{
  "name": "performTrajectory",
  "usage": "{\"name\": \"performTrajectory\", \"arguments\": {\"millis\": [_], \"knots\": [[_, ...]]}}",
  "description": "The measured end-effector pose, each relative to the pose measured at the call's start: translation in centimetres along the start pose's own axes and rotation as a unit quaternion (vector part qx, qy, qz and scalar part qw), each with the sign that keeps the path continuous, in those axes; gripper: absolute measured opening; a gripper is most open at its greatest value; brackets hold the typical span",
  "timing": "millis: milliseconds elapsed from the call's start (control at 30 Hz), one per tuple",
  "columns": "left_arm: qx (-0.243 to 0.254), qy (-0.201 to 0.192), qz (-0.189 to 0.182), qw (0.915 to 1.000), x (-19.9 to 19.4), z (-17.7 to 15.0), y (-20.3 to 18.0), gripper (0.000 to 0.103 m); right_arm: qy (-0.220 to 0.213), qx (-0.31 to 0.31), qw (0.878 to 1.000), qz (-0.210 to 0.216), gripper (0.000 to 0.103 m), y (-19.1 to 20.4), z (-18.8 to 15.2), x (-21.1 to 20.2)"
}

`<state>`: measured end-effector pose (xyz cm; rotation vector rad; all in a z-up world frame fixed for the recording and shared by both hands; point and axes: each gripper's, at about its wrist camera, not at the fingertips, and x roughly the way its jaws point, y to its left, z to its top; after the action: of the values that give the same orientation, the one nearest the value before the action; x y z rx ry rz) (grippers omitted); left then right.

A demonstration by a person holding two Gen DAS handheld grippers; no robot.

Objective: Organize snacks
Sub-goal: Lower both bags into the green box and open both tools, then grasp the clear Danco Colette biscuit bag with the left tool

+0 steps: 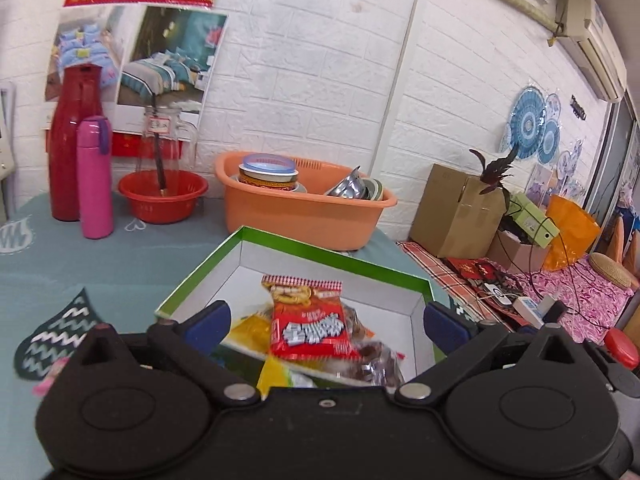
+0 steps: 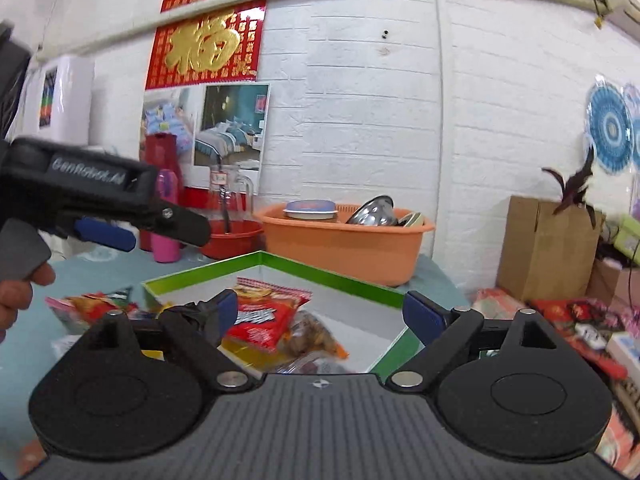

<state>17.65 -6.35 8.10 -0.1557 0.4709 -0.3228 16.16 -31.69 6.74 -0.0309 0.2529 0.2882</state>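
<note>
A red snack packet (image 1: pixel 308 320) lies inside the green-rimmed box (image 1: pixel 332 258) on top of other snacks, its long axis running from the near edge toward the far wall, crimped top end pointing away toward the orange basin (image 1: pixel 296 216). Beneath it sit a yellow packet (image 1: pixel 250 326) and a clear bag of brown snacks (image 2: pixel 314 334). The left gripper (image 1: pixel 326 318) hangs above the box with jaws spread wide, nothing between them. The right gripper (image 2: pixel 316 310) likewise stands fully apart and empty over the box's near side. More packets (image 2: pixel 86 306) lie on the teal tablecloth (image 1: pixel 120 256) outside the box, left of it.
</note>
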Motion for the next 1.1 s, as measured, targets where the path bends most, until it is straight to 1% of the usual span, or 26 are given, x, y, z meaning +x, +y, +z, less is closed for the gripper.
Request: {"name": "performTrajectory", "arguments": {"millis": [133, 267, 400, 467, 567, 733, 800, 833, 867, 900, 933, 967, 1000, 1033, 1100], "knots": [[-0.012, 0.006, -0.013, 0.9998, -3.5, -2.7, 0.3, 0.103, 0.017, 0.041, 0.999, 0.03, 0.103, 0.5, -1.1, -2.9], [-0.027, 0.019, -0.007, 0.9994, -5.8, -5.8, 0.7, 0.103, 0.044, 0.054, 0.996, 0.051, 0.103, 1.6, -2.8, -4.9], [-0.044, 0.035, -0.004, 0.9984, -7.1, -8.8, 1.2, 0.103, 0.089, 0.074, 0.991, 0.071, 0.103, 2.5, -5.1, -6.1], [-0.059, 0.047, -0.01, 0.9971, -7.3, -10.0, 1.5, 0.103, 0.113, 0.096, 0.985, 0.086, 0.103, 2.6, -6.1, -6.0], [-0.077, 0.064, -0.026, 0.9946, -7.3, -11.3, 2.0, 0.103, 0.141, 0.136, 0.976, 0.097, 0.103, 2.5, -7.2, -5.8], [-0.088, 0.08, -0.043, 0.9919, -6.2, -11.8, 2.3, 0.103, 0.159, 0.163, 0.968, 0.109, 0.103, 2.7, -8.0, -4.9], [-0.093, 0.089, -0.056, 0.9901, -5.4, -11.7, 2.4, 0.103, 0.166, 0.176, 0.963, 0.115, 0.103, 2.7, -8.3, -4.4], [-0.094, 0.094, -0.058, 0.9895, -4.8, -11.8, 2.4, 0.101, 0.172, 0.18, 0.961, 0.119, 0.102, 2.7, -8.6, -4.2], [-0.092, 0.102, -0.057, 0.9889, -4.3, -11.8, 2.3, 0.095, 0.178, 0.183, 0.959, 0.125, 0.087, 2.8, -8.8, -4.1], [-0.092, 0.108, -0.057, 0.9882, -3.8, -11.8, 2.3, 0.083, 0.183, 0.185, 0.955, 0.14, 0.075, 2.8, -8.9, -4.1], [-0.093, 0.116, -0.061, 0.9871, -3.4, -11.9, 2.4, 0.076, 0.187, 0.186, 0.951, 0.161, 0.066, 2.8, -9.0, -4.3], [-0.095, 0.123, -0.064, 0.9857, -3.0, -12.1, 2.4, 0.07, 0.189, 0.181, 0.95, 0.171, 0.059, 2.9, -9.0, -4.5], [-0.097, 0.132, -0.068, 0.9842, -2.7, -12.2, 2.4, 0.054, 0.189, 0.169, 0.951, 0.177, 0.056, 3.1, -8.9, -4.8], [-0.098, 0.139, -0.072, 0.9828, -2.5, -12.4, 2.4, 0.051, 0.187, 0.159, 0.953, 0.177, 0.056, 3.2, -8.7, -5.2], [-0.1, 0.15, -0.079, 0.9804, -2.4, -12.9, 2.3, 0.052, 0.185, 0.149, 0.956, 0.175, 0.059, 3.0, -8.6, -5.7]]}}
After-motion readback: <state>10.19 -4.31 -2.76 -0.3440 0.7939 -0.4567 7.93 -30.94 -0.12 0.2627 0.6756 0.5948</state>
